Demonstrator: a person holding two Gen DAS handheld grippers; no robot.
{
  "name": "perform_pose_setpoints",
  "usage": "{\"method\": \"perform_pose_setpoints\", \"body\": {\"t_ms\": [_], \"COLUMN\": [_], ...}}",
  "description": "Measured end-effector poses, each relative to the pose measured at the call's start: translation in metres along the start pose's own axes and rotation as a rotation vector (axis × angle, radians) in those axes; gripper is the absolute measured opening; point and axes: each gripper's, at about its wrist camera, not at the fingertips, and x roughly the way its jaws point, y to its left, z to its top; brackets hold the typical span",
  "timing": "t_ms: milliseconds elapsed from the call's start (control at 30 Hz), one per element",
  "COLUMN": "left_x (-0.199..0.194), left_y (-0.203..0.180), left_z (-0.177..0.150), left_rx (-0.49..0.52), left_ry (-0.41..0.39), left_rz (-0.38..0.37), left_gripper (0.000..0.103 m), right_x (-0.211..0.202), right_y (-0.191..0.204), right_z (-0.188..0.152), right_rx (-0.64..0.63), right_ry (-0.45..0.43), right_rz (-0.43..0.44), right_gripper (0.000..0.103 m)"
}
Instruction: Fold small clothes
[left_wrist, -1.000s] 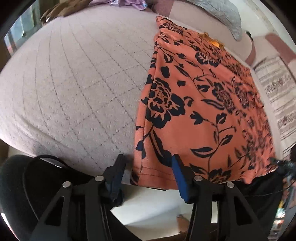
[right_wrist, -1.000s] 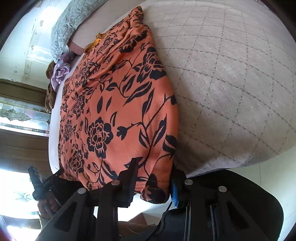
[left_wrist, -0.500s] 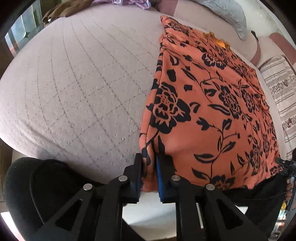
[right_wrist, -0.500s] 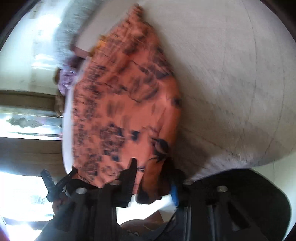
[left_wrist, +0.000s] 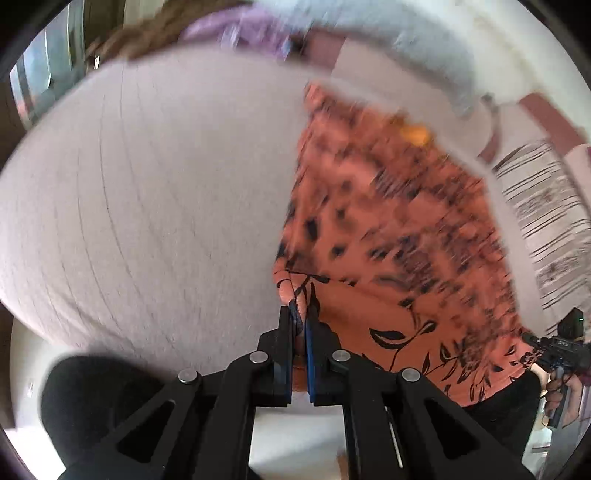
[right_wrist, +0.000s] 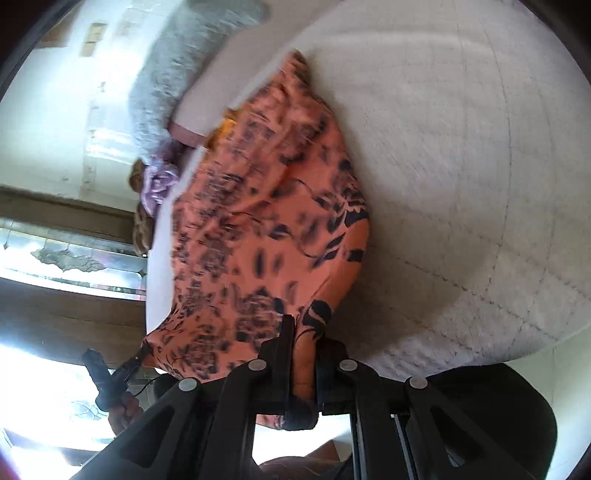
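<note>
An orange garment with a black flower print (left_wrist: 388, 229) lies on a pale quilted bed (left_wrist: 147, 203). My left gripper (left_wrist: 299, 325) is shut on the garment's near left corner and holds it lifted off the bed. In the right wrist view my right gripper (right_wrist: 304, 332) is shut on the other near corner of the garment (right_wrist: 266, 221), also lifted. The far end of the garment still rests on the bed (right_wrist: 461, 166). Both views are blurred by motion.
A grey pillow (left_wrist: 424, 48) and a purple cloth (left_wrist: 240, 29) lie at the head of the bed. A striped cloth (left_wrist: 546, 229) lies to the right of the garment. A black round seat (left_wrist: 96, 398) stands below the bed's near edge.
Both grippers closed on the garment's near corners, then lifted them off the bed edge. The near hem now hangs raised between the two grippers.
</note>
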Motion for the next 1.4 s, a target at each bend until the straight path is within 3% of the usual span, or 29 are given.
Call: {"method": "perform_pose_setpoints", "body": {"t_ms": [100, 233, 300, 433, 567, 600, 633, 667, 700, 767, 867, 933, 1067, 1100, 1133, 1167, 1200, 1233, 1300, 1400], "left_x": [0.005, -0.027, -0.042, -0.056, -0.017, 0.003, 0.033, 0.065, 0.084, 0.108, 0.086, 0.077, 0.108, 0.12, 0.131, 0.132, 0.132, 0.13, 0.11, 0.05], "left_y": [0.002, -0.008, -0.017, -0.038, -0.047, -0.046, -0.043, -0.038, -0.034, -0.016, -0.001, -0.002, -0.028, -0.036, -0.046, -0.057, -0.064, -0.069, -0.078, -0.096], "left_z": [-0.006, 0.02, 0.048, 0.131, 0.21, 0.225, 0.241, 0.252, 0.258, 0.257, 0.233, 0.213, 0.191, 0.19, 0.189, 0.188, 0.191, 0.198, 0.208, 0.203], "left_rx": [0.003, 0.005, 0.02, 0.047, 0.041, 0.034, -0.005, -0.043, -0.065, -0.141, -0.14, -0.092, 0.028, 0.061, 0.097, 0.144, 0.163, 0.145, 0.129, 0.166], "left_ry": [0.016, -0.081, -0.141, -0.273, -0.377, -0.398, -0.377, -0.307, -0.258, -0.195, -0.293, -0.306, -0.168, -0.117, -0.097, -0.126, -0.107, -0.059, -0.079, -0.189], "left_rz": [0.016, -0.066, -0.105, -0.175, -0.133, -0.096, -0.051, -0.017, -0.005, 0.036, 0.007, 0.01, -0.014, -0.003, 0.041, 0.099, 0.079, 0.042, 0.06, 0.026], "left_gripper": [0.006, 0.006, 0.006, 0.006, 0.013, 0.037, 0.056, 0.08, 0.077, 0.073, 0.074, 0.075, 0.075, 0.075, 0.076, 0.064, 0.038, 0.019, 0.016, 0.016], "right_x": [0.02, 0.009, 0.002, -0.001, 0.002, 0.01, 0.021, 0.044, 0.057, 0.086, 0.085, 0.077, 0.089, 0.088, 0.103, 0.118, 0.13, 0.135, 0.133, 0.106], "right_y": [-0.017, -0.002, 0.01, 0.042, 0.07, 0.071, 0.071, 0.064, 0.059, 0.042, 0.043, 0.054, 0.065, 0.057, 0.061, 0.063, 0.066, 0.076, 0.091, 0.119], "right_z": [-0.003, 0.006, 0.021, 0.082, 0.181, 0.209, 0.23, 0.254, 0.265, 0.272, 0.246, 0.227, 0.219, 0.221, 0.224, 0.225, 0.222, 0.222, 0.222, 0.218], "right_rx": [0.082, 0.077, 0.063, 0.023, 0.019, 0.039, 0.038, 0.044, 0.073, 0.125, 0.046, -0.067, -0.181, -0.19, -0.207, -0.221, -0.249, -0.27, -0.264, -0.299], "right_ry": [0.039, -0.008, -0.045, -0.117, -0.274, -0.314, -0.334, -0.321, -0.306, -0.277, -0.307, -0.32, -0.244, -0.223, -0.176, -0.13, -0.124, -0.104, -0.078, -0.113], "right_rz": [0.021, 0.108, 0.157, 0.253, 0.316, 0.324, 0.317, 0.287, 0.244, 0.092, 0.032, -0.055, -0.149, -0.152, -0.159, -0.196, -0.271, -0.306, -0.306, -0.306], "right_gripper": [0.009, 0.009, 0.009, 0.009, 0.01, 0.014, 0.036, 0.062, 0.096, 0.094, 0.094, 0.094, 0.094, 0.089, 0.074, 0.071, 0.067, 0.032, 0.026, 0.023]}}
